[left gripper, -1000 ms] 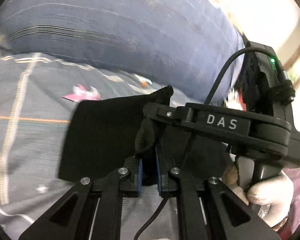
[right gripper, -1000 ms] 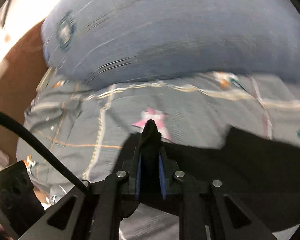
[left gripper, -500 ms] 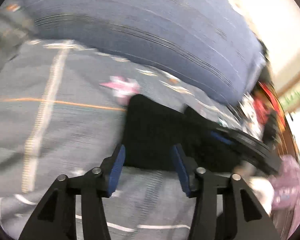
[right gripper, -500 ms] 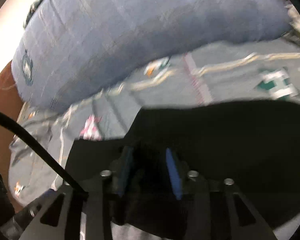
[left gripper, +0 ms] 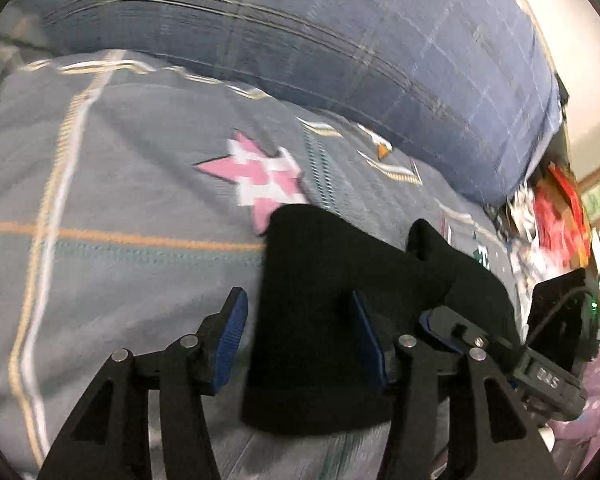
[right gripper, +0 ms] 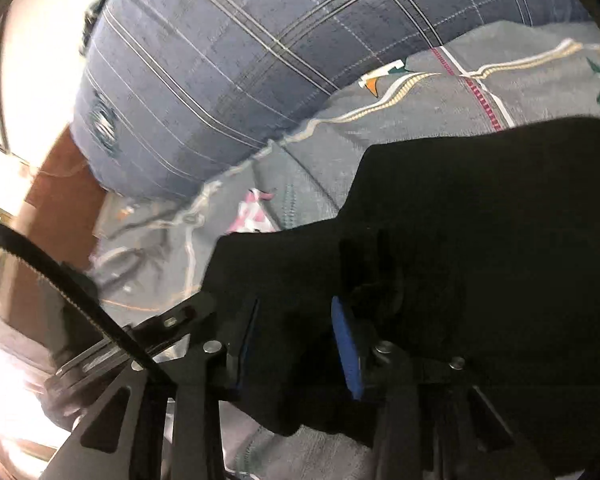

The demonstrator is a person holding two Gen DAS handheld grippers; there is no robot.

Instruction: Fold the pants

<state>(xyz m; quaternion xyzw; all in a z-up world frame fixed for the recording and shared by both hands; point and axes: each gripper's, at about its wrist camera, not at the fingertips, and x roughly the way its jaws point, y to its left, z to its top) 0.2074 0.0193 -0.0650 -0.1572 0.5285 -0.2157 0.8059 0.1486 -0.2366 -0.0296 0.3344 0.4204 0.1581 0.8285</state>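
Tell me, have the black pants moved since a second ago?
Yes. The pants hung bunched in the shut left tongs, clear of the pink star; now they lie spread beside it, tongs opening.

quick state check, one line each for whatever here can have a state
pants: black, lying folded on the bedspread, not gripped
left hand-held gripper: jaws opening, pads clear of the pants
right hand-held gripper: jaws closing, pants between the pads, no firm pinch visible
bedspread: grey, patterned, spread out under the pants
pillow: blue plaid, lying at the far edge of the bedspread
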